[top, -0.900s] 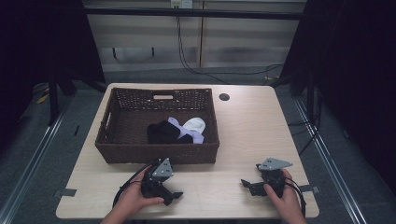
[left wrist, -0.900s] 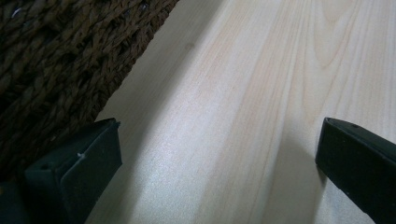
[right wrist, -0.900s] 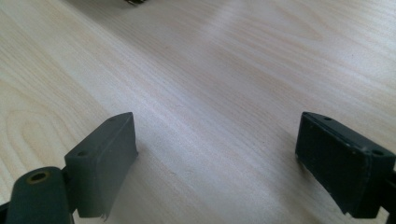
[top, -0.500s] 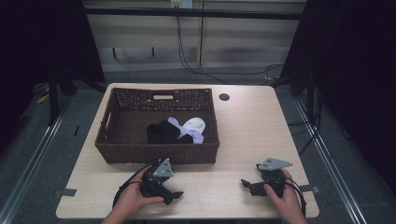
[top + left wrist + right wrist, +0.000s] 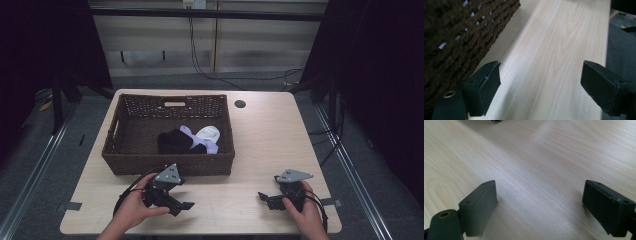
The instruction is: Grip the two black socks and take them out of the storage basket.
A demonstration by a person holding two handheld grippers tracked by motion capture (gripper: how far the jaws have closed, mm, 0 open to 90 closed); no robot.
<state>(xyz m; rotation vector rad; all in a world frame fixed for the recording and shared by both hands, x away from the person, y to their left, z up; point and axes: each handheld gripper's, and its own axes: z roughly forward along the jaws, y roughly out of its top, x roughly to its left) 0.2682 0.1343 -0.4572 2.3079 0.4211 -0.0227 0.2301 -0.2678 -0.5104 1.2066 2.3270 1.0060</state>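
Here, I held my left gripper (image 5: 184, 205) low over the near edge of the pale wooden table (image 5: 265, 135), my left hand (image 5: 131, 209) wrapped around its body, the jaws pointing right along the table. They stood wide apart with nothing between them but bare wood grain. My right gripper (image 5: 263, 196) sat well apart near the table's right corner, my right hand (image 5: 299, 212) behind it, jaws aimed left toward the other; these too gaped wide and gripped nothing. Just beyond my left gripper stood a dark brown woven basket (image 5: 120, 155), rectangular, with a slot handle in its far wall. Inside, toward its right half, lay a heap of soft cloth: a black piece (image 5: 173, 141), a lavender one (image 5: 192, 135) and a white one (image 5: 209, 133), touching one another.
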